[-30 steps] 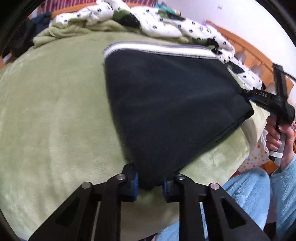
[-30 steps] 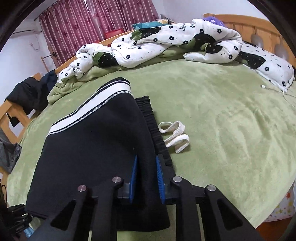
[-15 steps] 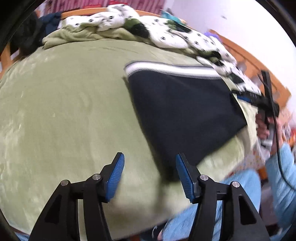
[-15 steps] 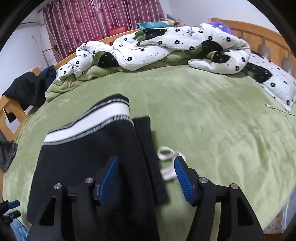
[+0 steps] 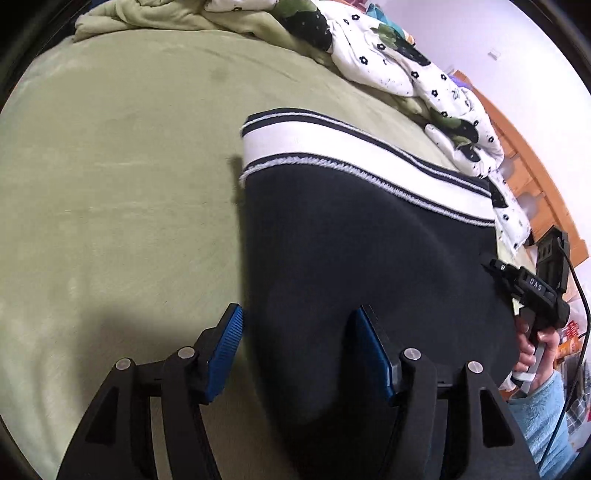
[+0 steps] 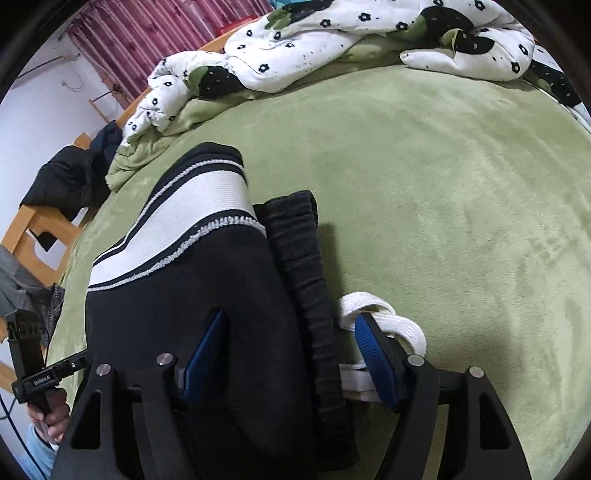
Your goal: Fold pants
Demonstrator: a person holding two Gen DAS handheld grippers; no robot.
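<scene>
The black pants [image 5: 362, 258] lie folded flat on the green bed cover [image 5: 110, 166], with a white striped cuff band [image 5: 332, 147] at the far end. In the right wrist view the pants [image 6: 207, 295] show a ribbed black waistband [image 6: 306, 288] and a white drawstring [image 6: 384, 325] beside it. My left gripper [image 5: 297, 343] is open and empty, low over the near left edge of the pants. My right gripper [image 6: 286, 354] is open and empty, its jaws astride the waistband edge. The right gripper also shows in the left wrist view [image 5: 532, 291].
A white flowered duvet [image 6: 332, 44] is bunched along the far side of the bed. A wooden bed frame [image 5: 524, 158] runs at the right. Dark clothes [image 6: 70, 177] hang on a wooden chair at the left. Red curtains [image 6: 166, 29] hang behind.
Both grippers let go of the pants and opened. Both have since moved forward and lower over the folded pants, which now lie flat.
</scene>
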